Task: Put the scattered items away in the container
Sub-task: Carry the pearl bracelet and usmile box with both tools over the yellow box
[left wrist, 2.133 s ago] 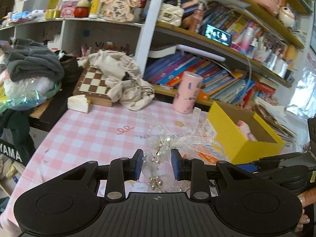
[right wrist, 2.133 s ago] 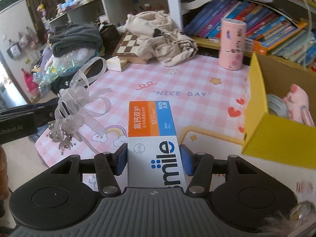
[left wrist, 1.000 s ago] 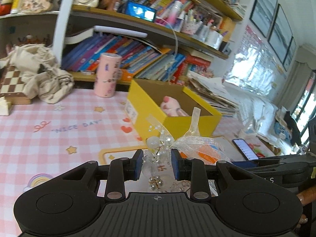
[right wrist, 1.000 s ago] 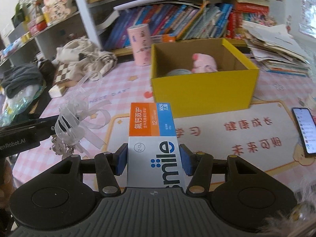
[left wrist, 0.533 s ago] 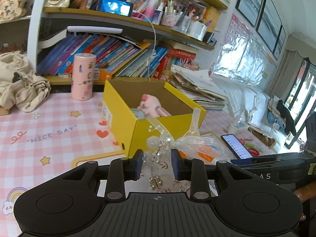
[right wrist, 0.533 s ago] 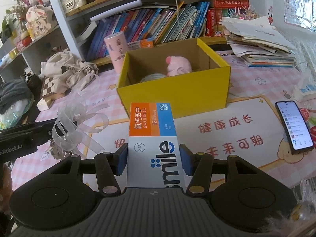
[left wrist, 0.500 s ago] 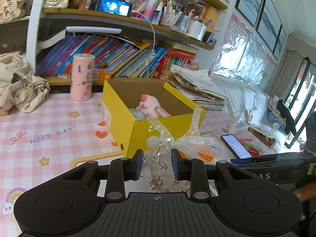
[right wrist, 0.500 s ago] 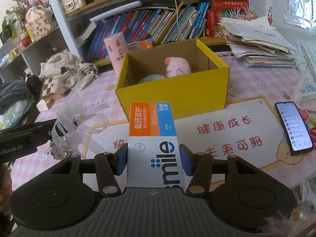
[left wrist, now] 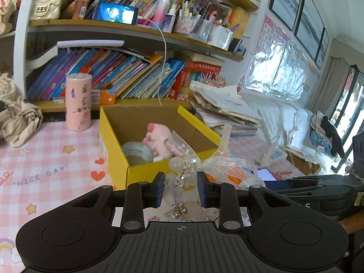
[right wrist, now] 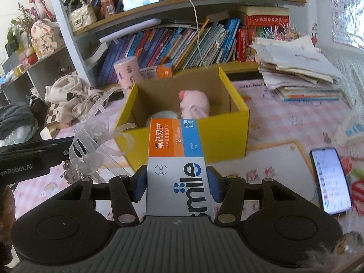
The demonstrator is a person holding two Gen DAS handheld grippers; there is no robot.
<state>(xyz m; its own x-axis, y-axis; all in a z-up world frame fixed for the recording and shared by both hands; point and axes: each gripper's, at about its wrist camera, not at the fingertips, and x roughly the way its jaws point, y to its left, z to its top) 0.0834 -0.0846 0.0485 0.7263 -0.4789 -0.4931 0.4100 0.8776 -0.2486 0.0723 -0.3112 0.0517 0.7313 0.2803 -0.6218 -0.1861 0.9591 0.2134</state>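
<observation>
Toothpaste box (right wrist: 177,170) sits pinched tight in right gripper (right wrist: 177,182), near yellow box (right wrist: 227,134). Left gripper (left wrist: 181,190), jaws partly closed, clamps ribbon bow (left wrist: 182,177) w/ beads.

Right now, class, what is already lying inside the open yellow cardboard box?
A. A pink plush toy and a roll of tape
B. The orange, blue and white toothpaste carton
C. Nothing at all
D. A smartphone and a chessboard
A: inside the yellow cardboard box a pink plush toy lies beside a roll of tape, while the toothpaste carton is clamped in the right tongs outside it.
</observation>
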